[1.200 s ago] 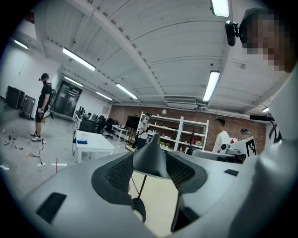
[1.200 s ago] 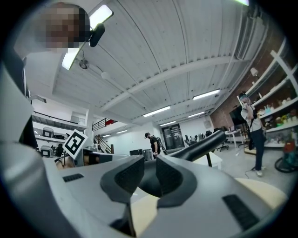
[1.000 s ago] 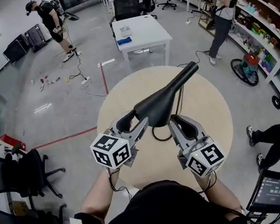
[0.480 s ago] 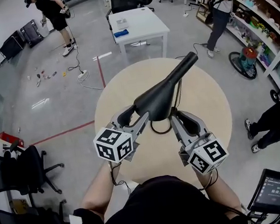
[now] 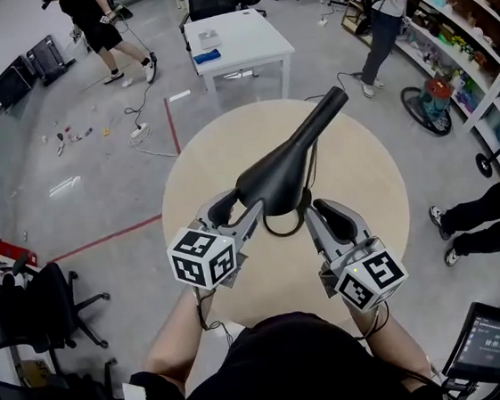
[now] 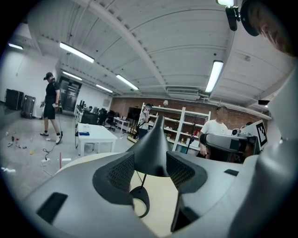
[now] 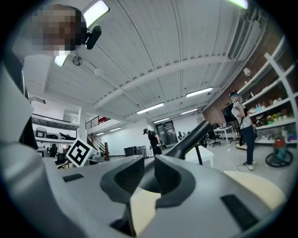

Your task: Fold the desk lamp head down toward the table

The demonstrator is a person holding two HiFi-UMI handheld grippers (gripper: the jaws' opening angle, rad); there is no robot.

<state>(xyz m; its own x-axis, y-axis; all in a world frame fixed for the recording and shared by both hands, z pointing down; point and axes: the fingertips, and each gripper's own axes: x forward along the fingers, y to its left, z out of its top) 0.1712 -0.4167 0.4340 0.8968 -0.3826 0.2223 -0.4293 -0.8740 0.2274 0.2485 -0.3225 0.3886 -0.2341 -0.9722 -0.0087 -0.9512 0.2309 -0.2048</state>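
Observation:
A black desk lamp stands on the round beige table [image 5: 354,165]. Its long paddle-shaped lamp head [image 5: 283,177] slants up toward the far right. Its ring base [image 5: 280,227] lies on the tabletop under the head. My left gripper [image 5: 233,211] is shut on the wide near end of the lamp head [image 6: 151,148], with a pad on each side. My right gripper [image 5: 310,211] reaches in under the head's right edge. Its jaws stand a narrow gap apart, with the dark lamp head [image 7: 191,137] between and beyond them. The ring base [image 6: 139,200] shows below the left jaws.
A white desk [image 5: 232,44] stands beyond the table. One person [image 5: 100,23] walks at the far left, another [image 5: 385,9] stands by the shelves [image 5: 474,43], and a third sits at the right [image 5: 494,212]. Office chairs [image 5: 29,309] are at the left and a small screen [image 5: 486,342] at the lower right.
Both grippers and the lamp head keep almost the same pose. The head view has shifted slightly, and the person at the far left has walked on.

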